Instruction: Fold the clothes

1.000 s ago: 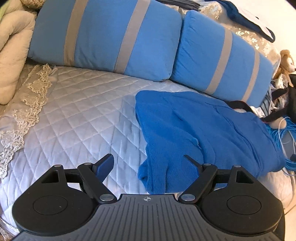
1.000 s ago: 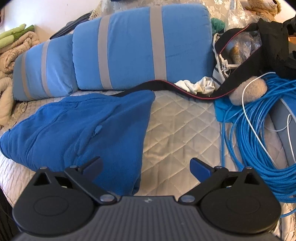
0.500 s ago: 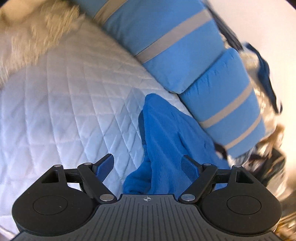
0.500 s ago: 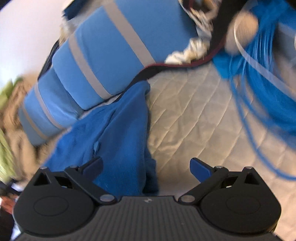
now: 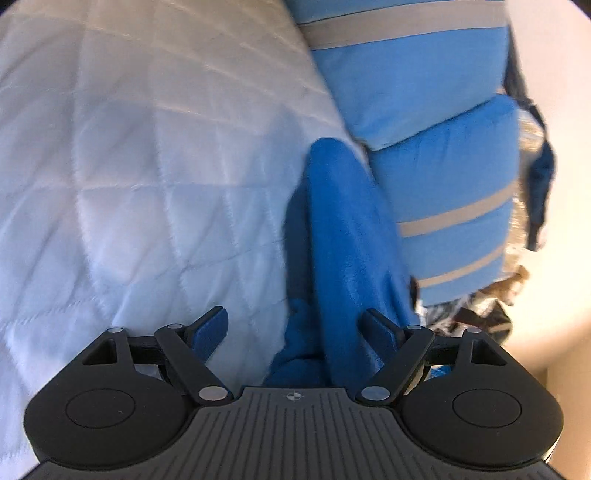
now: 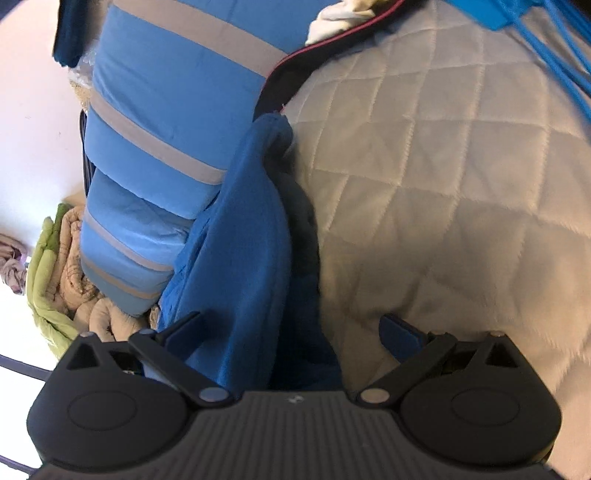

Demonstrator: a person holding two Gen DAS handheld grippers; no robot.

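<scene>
A blue fleece garment lies on the quilted bed cover, its far side against the striped pillows. In the left wrist view my left gripper is open and rolled sideways, low over the cover, with the garment's left edge between its spread fingers. In the right wrist view the same blue fleece garment runs up the middle. My right gripper is open too, rolled the other way, with the garment's right edge standing between its fingers. Neither pad visibly presses the cloth.
Two blue pillows with grey stripes line the back of the bed. A black strap, white cloth and blue cable lie at the right end. Beige and green blankets are heaped at the left end.
Both grippers rolled sideways and dropped close to the bed, closing in on the garment's two side edges. The left fingers narrowed slightly. The garment lies where it was.
</scene>
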